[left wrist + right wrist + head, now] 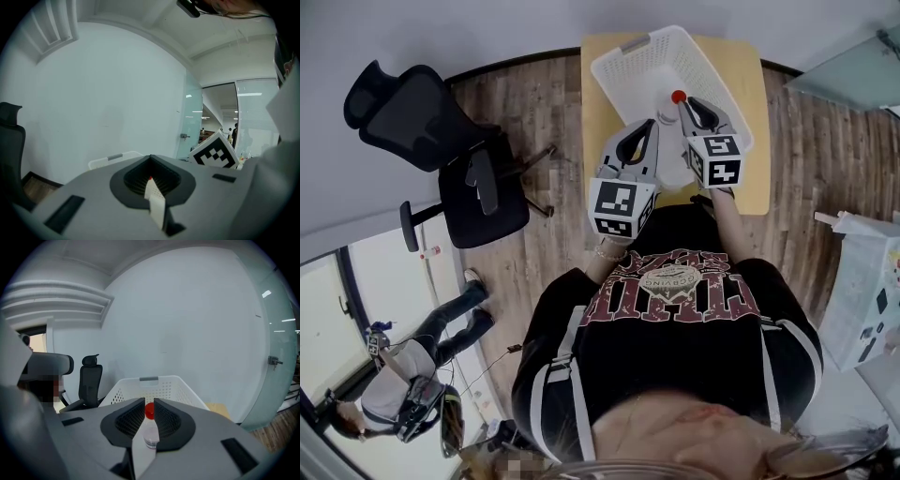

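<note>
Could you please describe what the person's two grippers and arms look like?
Both the left gripper and the right gripper are light grey plastic, with curved jaws lined by black ribbed pads. Each carries a white cube printed with black square markers. The person wears a black T-shirt with dark red lettering and white stripes.

Legible print: none that can be read with certainty.

- T-shirt [675,281], lower centre of the head view: maroon-and-white block lettering, upside down to the camera (too distorted to spell out).
- Left cube [623,206] and right cube [717,159], centre of the head view: black-and-white square markers, no letters or numbers.
- Bottle [149,430], lower centre of the right gripper view: small label band, print too small to read.
</note>
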Available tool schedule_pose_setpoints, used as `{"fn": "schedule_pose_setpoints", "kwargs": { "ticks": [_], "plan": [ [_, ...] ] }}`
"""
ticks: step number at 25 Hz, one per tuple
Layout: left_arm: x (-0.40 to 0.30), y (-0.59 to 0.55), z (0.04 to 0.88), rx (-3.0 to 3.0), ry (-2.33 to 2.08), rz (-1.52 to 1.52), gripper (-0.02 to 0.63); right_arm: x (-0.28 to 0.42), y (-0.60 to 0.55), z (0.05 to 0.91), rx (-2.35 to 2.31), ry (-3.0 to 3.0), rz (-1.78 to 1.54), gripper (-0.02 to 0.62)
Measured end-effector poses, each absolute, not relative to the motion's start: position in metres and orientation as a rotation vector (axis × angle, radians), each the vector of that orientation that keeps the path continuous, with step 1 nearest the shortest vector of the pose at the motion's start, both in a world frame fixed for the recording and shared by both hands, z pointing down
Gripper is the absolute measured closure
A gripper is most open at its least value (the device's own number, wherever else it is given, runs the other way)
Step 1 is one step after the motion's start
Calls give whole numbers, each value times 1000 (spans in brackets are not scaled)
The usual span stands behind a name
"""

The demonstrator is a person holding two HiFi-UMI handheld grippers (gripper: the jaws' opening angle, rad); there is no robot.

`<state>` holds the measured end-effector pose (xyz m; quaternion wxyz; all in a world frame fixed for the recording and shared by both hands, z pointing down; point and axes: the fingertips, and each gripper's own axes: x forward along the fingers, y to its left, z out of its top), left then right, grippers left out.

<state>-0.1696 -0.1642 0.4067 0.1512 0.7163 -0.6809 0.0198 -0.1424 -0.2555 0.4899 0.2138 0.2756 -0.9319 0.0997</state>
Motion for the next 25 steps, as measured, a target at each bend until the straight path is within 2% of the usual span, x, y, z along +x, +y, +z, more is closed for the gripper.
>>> {"fn": "schedule_pose_setpoints", "kwargs": {
  "ticks": [11,25],
  "plan": [
    [-177,-165,409,2028,-1977,57,560,-152,-261,504,721,-2548,273,489],
    [-189,-167,414,1986,-1998,59,560,-164,-272,525,689,-2494,285,442]
  ]
}}
